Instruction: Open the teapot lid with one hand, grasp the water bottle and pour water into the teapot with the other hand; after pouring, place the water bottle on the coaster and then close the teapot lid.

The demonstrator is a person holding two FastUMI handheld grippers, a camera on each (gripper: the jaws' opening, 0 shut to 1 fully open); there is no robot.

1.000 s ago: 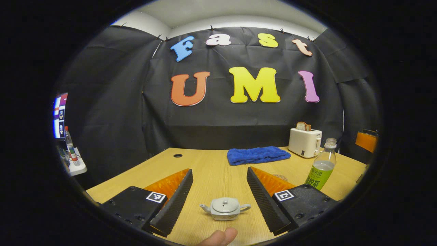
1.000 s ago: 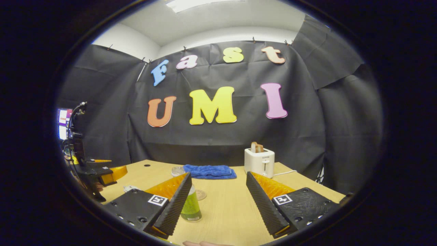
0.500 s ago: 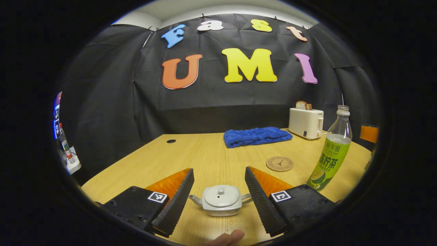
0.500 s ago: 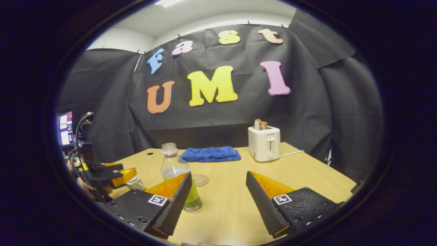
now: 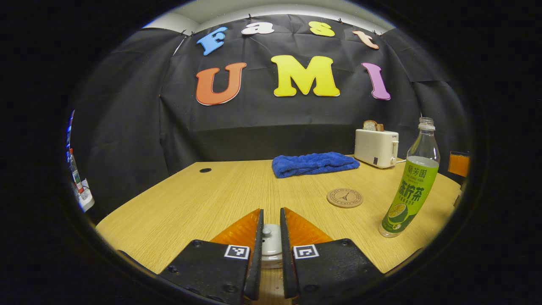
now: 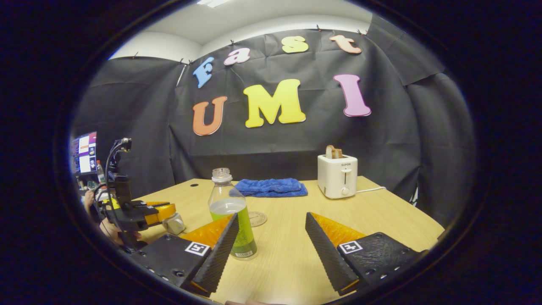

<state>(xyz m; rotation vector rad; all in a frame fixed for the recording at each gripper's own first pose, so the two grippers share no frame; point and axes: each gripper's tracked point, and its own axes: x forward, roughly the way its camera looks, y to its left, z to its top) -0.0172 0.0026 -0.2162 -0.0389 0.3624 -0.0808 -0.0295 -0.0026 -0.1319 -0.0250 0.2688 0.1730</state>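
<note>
While fingers seemingly pinch the teapot lid point(image 5: 266, 231), water bottle point(image 6: 233, 214) stands free.

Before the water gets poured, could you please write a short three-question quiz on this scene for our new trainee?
1. True or false: the water bottle already stands on the coaster.
2. Multiple choice: the left tongs are closed around A) the bottle's neck, B) the knob of the teapot lid, C) the blue towel.
3. Fill in: the right tongs are ____ and hold nothing.

Key
1. False: the bottle stands on the bare table, beside the coaster.
2. B.
3. Open; the bottle is just beyond their left finger.
</note>
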